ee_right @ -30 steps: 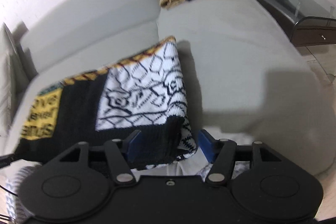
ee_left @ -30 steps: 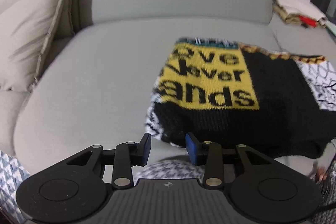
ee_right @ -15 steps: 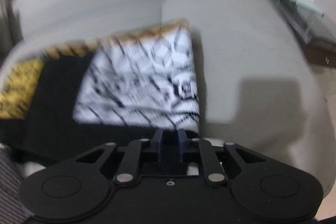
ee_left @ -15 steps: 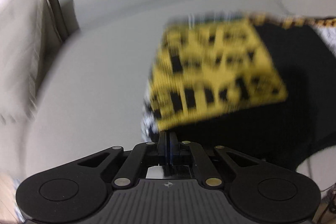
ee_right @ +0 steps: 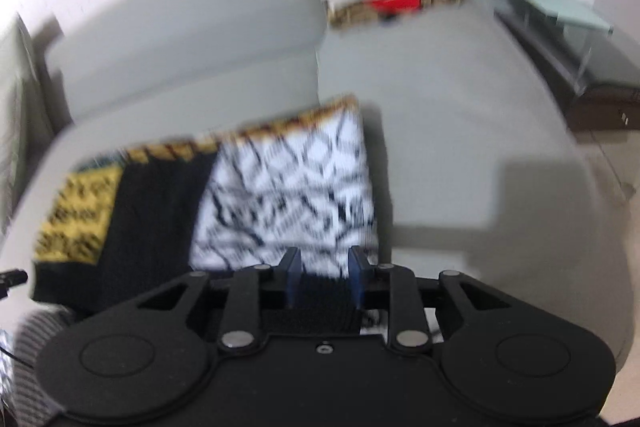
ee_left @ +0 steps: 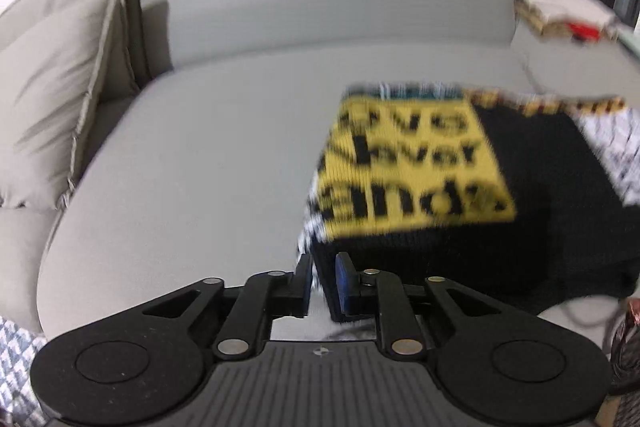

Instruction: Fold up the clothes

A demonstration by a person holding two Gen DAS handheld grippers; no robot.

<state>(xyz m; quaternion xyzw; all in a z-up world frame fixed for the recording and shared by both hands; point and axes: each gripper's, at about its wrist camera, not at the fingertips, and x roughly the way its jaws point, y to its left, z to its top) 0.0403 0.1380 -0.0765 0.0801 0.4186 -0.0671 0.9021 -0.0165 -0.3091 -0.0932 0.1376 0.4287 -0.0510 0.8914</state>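
Reopened since half a second ago, when both pairs of jaws were pinched shut at the near hem of the folded sweater. Left hand-held gripper now parting its jaws to a narrow gap, with the sweater's black-and-white near-left corner between the blue pads; pressing or not, cannot tell through the blur. Right hand-held gripper likewise opening, slightly wider, with black knit of the near-right edge lying between its pads. Sweater folded flat on the grey sofa, yellow lettered panel to the left, black band in the middle, white patterned panel to the right. Stack of folded clothes well apart at the sofa's far end. Cushions leaning at the left.
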